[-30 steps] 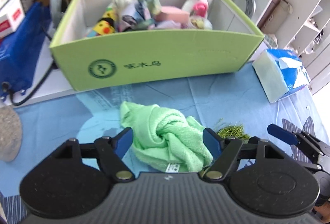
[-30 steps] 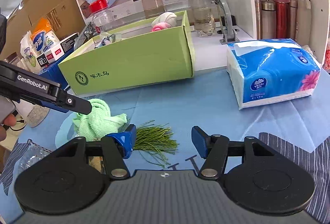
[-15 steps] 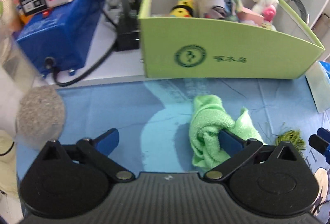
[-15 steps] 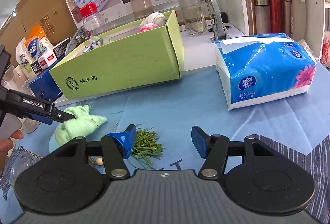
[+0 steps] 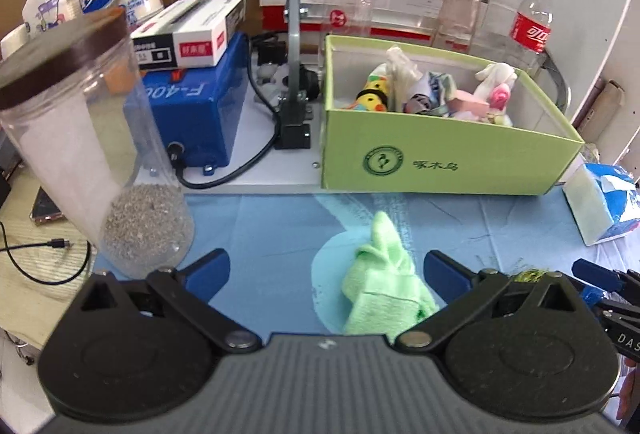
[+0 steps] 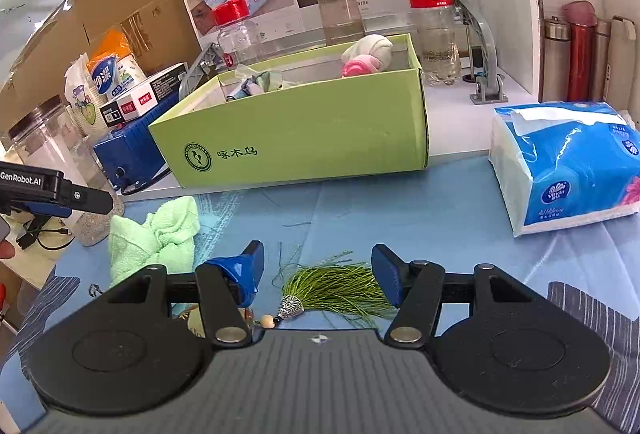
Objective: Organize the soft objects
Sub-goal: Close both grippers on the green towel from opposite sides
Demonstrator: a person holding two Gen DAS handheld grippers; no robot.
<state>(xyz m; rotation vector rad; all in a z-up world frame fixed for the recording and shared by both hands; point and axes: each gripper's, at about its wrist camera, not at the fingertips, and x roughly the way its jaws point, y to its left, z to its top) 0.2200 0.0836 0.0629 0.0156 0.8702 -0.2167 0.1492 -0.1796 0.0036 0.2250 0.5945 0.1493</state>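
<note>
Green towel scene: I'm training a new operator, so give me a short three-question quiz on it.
1. True or false: the left gripper is shut on the towel.
2. What lies between the right gripper fingers? A) tissue pack B) tassel C) bottle
3. Fill in: the soft toys already sorted sit in the green ____.

Key:
1. False. Its jaws are wide open and the towel lies loose on the blue cloth.
2. B, the tassel.
3. box.

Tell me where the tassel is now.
Right wrist view: the tassel lies on the blue cloth between the right gripper's open jaws, right of the towel.
</note>
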